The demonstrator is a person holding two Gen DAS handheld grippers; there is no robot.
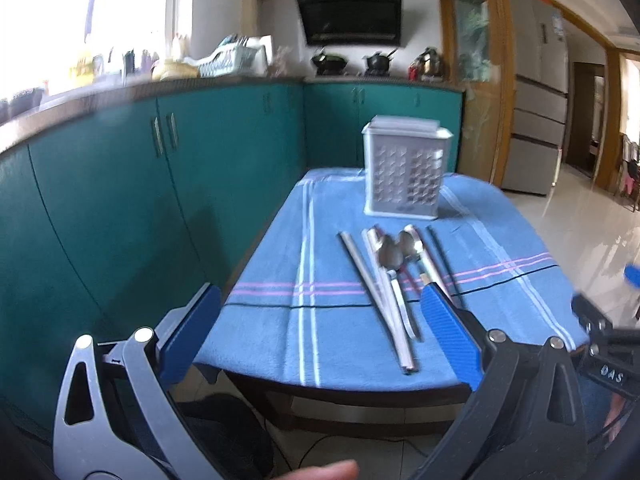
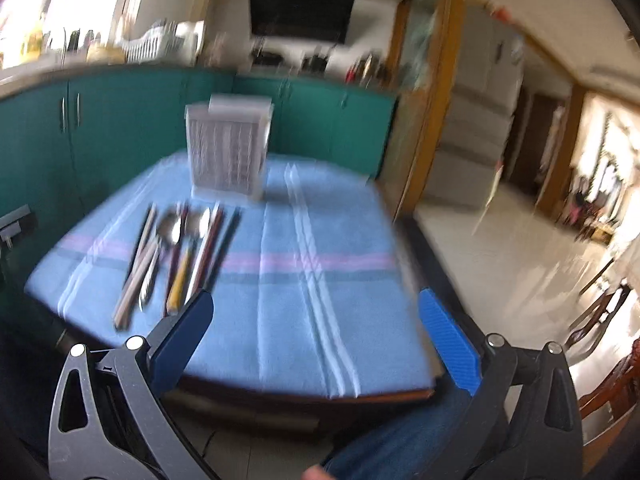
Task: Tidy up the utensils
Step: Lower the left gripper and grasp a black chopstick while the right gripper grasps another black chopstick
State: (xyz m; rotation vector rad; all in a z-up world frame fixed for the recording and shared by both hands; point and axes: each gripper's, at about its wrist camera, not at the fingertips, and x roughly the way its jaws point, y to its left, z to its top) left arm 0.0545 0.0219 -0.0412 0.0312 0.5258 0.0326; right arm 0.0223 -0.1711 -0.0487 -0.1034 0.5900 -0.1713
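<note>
Both claws hang spread wide with nothing between their pads: the left gripper (image 1: 320, 332) sits low at the near edge of the table, and the right gripper (image 2: 320, 332) hovers off the near right corner, its view smeared by motion blur.

On the blue striped cloth (image 1: 340, 328) lies a loose row of utensils, all pointing roughly toward the white perforated holder (image 1: 404, 168) that stands upright at the far side of the table, just beyond their far ends. From the left wrist view, pale chopsticks (image 1: 376, 292) lie at the left of the row, 2 metal spoons (image 1: 396, 252) with their bowls side by side sit in the middle, and darker sticks run along the right, partly hidden behind the left gripper's right finger. The right wrist view adds a yellow-handled piece (image 2: 180, 276) among them, too blurred to name.

Everything here looks light and rigid. The spoons are likely polished steel, so slippery under the pads and prone to pivoting if pinched at the bowl; the flat handle, about midway along, seems the better grip. Chopsticks are thin and roll easily, and neighbours lie touching, so a pinch across the middle of a pair may drag a third piece along. The soft cloth should let a fingertip press down beside a piece to get under it. Nothing looks fragile.
</note>
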